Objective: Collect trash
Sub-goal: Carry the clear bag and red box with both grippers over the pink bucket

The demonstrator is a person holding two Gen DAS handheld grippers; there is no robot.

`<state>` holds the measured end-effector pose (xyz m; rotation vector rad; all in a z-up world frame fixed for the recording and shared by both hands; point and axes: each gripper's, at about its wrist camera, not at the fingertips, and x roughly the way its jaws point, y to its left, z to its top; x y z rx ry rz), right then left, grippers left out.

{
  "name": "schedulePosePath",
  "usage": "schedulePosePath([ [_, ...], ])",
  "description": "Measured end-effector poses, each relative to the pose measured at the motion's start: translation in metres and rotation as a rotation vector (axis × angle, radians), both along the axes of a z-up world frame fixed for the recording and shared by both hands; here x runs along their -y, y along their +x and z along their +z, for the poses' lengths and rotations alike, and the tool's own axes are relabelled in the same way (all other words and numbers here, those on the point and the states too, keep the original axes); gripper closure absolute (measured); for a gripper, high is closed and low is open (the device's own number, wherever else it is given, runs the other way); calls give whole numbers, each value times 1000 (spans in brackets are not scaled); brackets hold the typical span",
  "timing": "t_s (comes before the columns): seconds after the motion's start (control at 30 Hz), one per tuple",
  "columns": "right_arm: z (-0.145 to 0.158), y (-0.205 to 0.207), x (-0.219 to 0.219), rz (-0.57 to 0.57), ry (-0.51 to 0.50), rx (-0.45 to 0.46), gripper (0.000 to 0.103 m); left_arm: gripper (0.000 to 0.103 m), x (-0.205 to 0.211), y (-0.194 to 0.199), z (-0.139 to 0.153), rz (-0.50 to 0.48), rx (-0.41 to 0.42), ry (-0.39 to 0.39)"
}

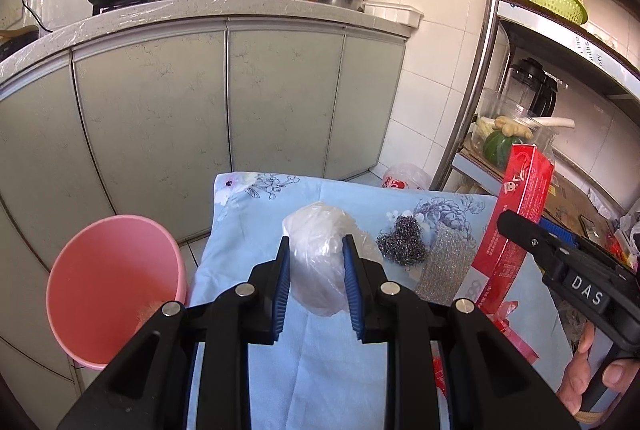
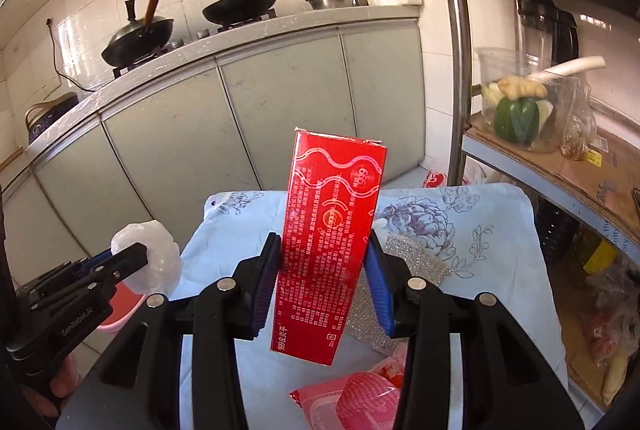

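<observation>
Pinching red box between right gripper pads

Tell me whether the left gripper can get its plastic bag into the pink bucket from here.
Probably yes. The left gripper is shut on the plastic bag, lifted over the table. The pink bucket stands open just to its left, with nothing in between.

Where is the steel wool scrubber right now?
In the left wrist view, the steel wool scrubber lies on the floral cloth, right of the plastic bag held by the left gripper, beside the silver scouring pad.
</observation>
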<state>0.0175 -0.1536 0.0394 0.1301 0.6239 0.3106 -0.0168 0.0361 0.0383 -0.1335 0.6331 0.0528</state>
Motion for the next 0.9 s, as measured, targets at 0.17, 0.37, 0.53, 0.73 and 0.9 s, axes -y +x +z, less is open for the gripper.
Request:
schedulePosePath([
  [0.17,6,-6,-4,27,24,38,60,79,-3,-3,8,20,20,11],
  [0.37,15,-10,-18,80,37,87,60,79,-14,-11,22,60,61,31],
  [0.53,22,-13,-44,156,43,123,60,79,-34,-16,30,110,87,28],
  [0.73,30,-13,-90,278,46,154,60,79,-76,-27,34,201,113,20],
  [0.9,37,-10,-135,396,85,156,60,79,-119,-41,33,295,123,18],
])
